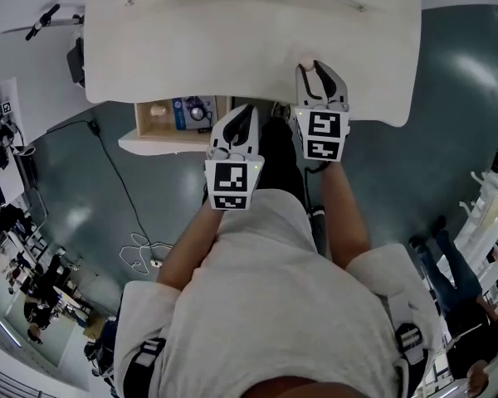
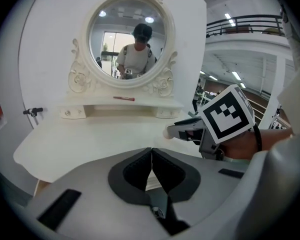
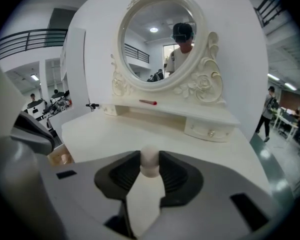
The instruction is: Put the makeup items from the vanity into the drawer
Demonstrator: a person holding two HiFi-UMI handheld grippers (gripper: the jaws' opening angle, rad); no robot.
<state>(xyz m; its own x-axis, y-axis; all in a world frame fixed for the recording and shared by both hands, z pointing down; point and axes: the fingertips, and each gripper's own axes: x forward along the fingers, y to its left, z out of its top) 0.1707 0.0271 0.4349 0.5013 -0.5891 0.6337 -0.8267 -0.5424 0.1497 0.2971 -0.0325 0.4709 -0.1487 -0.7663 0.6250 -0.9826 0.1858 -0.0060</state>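
Observation:
My right gripper (image 3: 150,160) is shut on a pale pinkish-white bottle (image 3: 149,159) with a rounded top that sticks up between the pads. In the head view this gripper (image 1: 319,69) hovers over the front edge of the white vanity top (image 1: 249,40). My left gripper (image 2: 151,155) is shut with nothing in it. It hangs (image 1: 244,114) just below the vanity's front edge, right of the open drawer (image 1: 141,144). The drawer holds a blue box (image 1: 187,112) and a small round item (image 1: 157,111). A red stick (image 3: 148,102) lies on the shelf under the mirror.
An oval mirror (image 2: 126,36) in an ornate white frame stands at the back of the vanity and reflects a person. Small drawers (image 3: 210,130) sit under the shelf. A cable (image 1: 124,197) runs over the grey floor at the left.

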